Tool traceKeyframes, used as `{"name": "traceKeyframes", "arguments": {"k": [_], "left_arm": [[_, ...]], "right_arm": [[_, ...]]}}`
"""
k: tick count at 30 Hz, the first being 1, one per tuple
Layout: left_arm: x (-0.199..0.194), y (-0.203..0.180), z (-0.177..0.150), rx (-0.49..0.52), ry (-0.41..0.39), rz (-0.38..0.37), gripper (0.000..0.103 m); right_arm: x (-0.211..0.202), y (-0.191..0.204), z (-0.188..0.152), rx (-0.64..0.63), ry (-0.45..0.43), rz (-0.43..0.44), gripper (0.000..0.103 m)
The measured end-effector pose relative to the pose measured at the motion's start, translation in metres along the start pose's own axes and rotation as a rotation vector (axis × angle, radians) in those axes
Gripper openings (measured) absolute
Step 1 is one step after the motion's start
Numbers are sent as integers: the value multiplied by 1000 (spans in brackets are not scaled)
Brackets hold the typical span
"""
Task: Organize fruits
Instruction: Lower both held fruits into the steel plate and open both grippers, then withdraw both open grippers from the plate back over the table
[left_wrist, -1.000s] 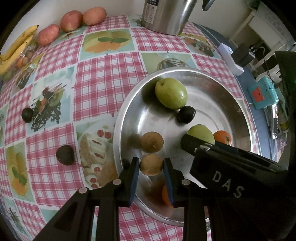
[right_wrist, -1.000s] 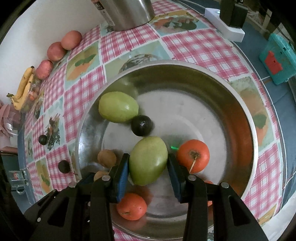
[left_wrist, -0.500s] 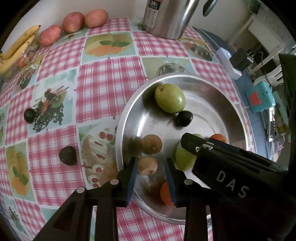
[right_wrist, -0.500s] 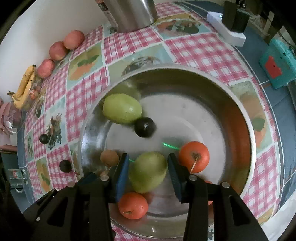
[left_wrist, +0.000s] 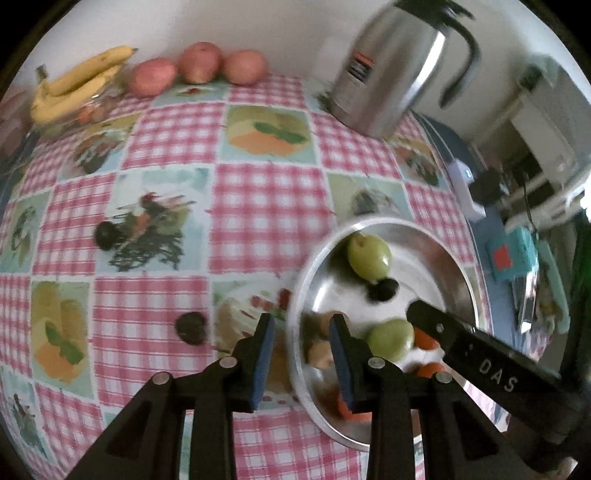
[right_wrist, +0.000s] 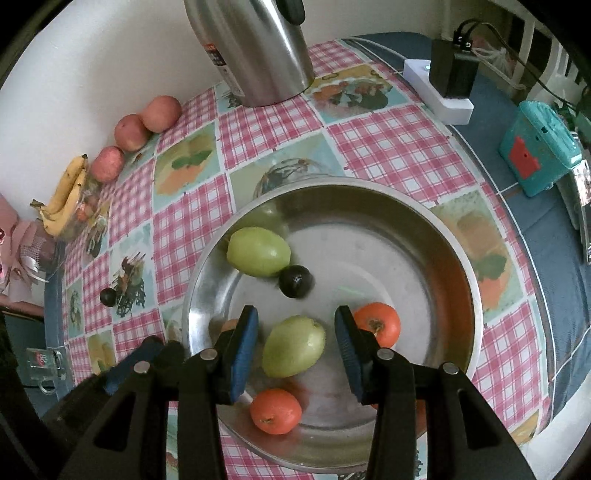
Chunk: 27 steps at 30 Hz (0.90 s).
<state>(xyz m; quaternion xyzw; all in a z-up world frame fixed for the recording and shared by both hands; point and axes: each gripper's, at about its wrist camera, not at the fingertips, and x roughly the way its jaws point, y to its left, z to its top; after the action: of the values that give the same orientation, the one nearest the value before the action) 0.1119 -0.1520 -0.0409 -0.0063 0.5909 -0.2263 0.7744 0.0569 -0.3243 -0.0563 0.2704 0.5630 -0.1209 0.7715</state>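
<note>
Above round steel basin (right_wrist: 461, 280) on checked worktop (left_wrist: 258, 192): right tool (right_wrist: 295, 343) spread, astride loose green pear-shaped fruit (right_wrist: 293, 350); left tool (left_wrist: 301, 347) spread, empty.

A home dining or kitchen corner: the worktop wears a pink checked oilcloth (right_wrist: 388, 147) printed with food pictures, a steel thermos jug (right_wrist: 255, 48) stands at its far edge, and bananas (left_wrist: 74, 85) lie against the wall.
</note>
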Motion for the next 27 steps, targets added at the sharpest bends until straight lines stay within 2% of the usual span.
{"name": "traceKeyframes", "arguments": {"k": [10, 19, 21, 24, 26, 27], "left_arm": [[-33, 60, 12, -172, -97, 20, 34], [-42, 92, 13, -256, -125, 47, 34], [-42, 94, 13, -265, -121, 53, 40], [-41, 95, 13, -268, -120, 66, 55], [-41, 96, 12, -269, -123, 83, 75], [-40, 96, 12, -270, -127, 98, 79]], "right_arm": [[-3, 8, -1, -24, -7, 2, 44], [-7, 16, -2, -51, -19, 5, 44], [-8, 17, -2, -52, -22, 7, 44], [-7, 19, -3, -59, -22, 6, 46], [-6, 20, -2, -68, -23, 5, 61], [-6, 20, -2, -71, -25, 1, 70]]}}
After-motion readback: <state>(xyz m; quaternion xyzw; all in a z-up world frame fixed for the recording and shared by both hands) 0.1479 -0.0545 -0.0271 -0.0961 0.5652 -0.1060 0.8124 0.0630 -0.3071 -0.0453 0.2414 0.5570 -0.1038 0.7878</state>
